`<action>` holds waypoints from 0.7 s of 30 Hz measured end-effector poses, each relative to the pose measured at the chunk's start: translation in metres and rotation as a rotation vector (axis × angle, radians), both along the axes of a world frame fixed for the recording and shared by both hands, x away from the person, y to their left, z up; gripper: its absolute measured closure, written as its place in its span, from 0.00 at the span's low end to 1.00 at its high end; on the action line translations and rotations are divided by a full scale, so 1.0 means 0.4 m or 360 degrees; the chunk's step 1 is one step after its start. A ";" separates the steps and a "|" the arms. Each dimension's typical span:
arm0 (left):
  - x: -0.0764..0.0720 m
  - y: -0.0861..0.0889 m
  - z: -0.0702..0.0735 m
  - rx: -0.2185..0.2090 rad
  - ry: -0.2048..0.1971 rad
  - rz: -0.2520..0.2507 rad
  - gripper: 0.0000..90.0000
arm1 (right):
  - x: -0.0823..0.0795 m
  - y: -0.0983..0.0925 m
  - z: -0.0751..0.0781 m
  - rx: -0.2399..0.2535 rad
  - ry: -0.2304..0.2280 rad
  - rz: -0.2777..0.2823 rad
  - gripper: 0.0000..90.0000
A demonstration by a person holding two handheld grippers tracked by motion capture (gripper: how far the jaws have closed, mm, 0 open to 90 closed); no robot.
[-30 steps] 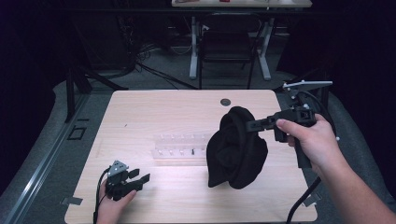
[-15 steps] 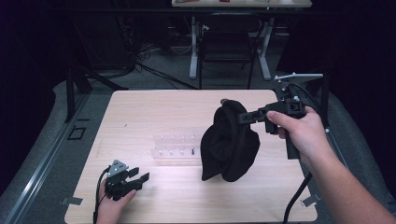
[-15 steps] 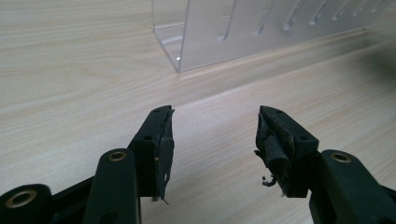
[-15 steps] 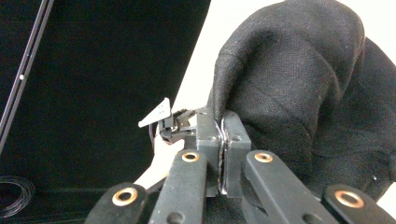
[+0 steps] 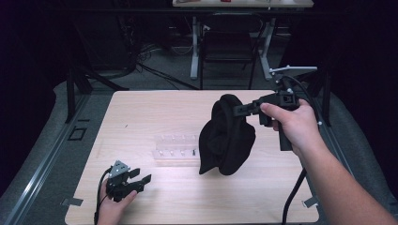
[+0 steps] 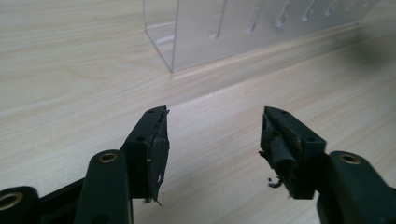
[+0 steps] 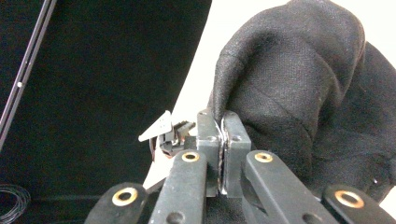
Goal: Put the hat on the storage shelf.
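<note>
The right hand-held gripper [image 5: 240,109], clamped on the black beanie [image 5: 226,137], has lifted it higher off the table [image 5: 141,112]. The left hand-held gripper [image 5: 139,178] stays put, jaws apart and empty.

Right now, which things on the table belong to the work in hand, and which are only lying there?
In the work:
- black cloth, hanging off the table
- right hand-held gripper, shut on the cloth's top edge

Only lying about:
- clear plastic rack
- small dark round thing at the far edge
- left hand-held gripper, open, idle
</note>
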State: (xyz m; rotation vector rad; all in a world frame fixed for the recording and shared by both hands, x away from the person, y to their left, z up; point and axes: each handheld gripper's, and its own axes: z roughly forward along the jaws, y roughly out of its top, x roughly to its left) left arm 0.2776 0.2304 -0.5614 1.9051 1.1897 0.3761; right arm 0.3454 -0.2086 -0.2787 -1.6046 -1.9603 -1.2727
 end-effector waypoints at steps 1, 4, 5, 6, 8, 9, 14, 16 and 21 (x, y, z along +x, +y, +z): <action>-0.001 -0.001 0.002 0.0007 -0.0003 0.0000 0.51 | 0.003 0.003 0.001 0.0001 -0.0004 -0.0005 0.98; -0.001 -0.003 0.008 -0.0004 0.0020 -0.0007 0.55 | 0.013 0.011 0.002 -0.0001 -0.0014 -0.0001 0.98; -0.001 -0.003 0.008 -0.0004 0.0020 -0.0007 0.55 | 0.013 0.011 0.002 -0.0001 -0.0014 -0.0001 0.98; 0.000 -0.007 0.006 0.0012 0.0032 0.0001 0.56 | 0.020 0.016 0.002 0.0004 -0.0012 -0.0005 0.98; 0.001 -0.009 0.005 0.0015 0.0031 -0.0002 0.56 | 0.023 0.019 0.002 0.0006 -0.0016 -0.0008 0.98; 0.000 -0.010 0.006 0.0027 0.0036 -0.0013 0.56 | 0.026 0.021 0.002 0.0007 -0.0017 -0.0013 0.98; -0.001 -0.014 0.008 0.0042 0.0026 -0.0025 0.58 | 0.048 0.032 -0.001 0.0006 -0.0022 -0.0017 0.98; 0.000 -0.016 0.006 0.0038 0.0012 -0.0021 0.59 | 0.054 0.034 -0.004 0.0004 -0.0026 -0.0017 0.98; -0.001 -0.017 0.008 0.0016 0.0007 -0.0029 0.58 | 0.070 0.040 -0.010 0.0001 -0.0027 -0.0025 0.98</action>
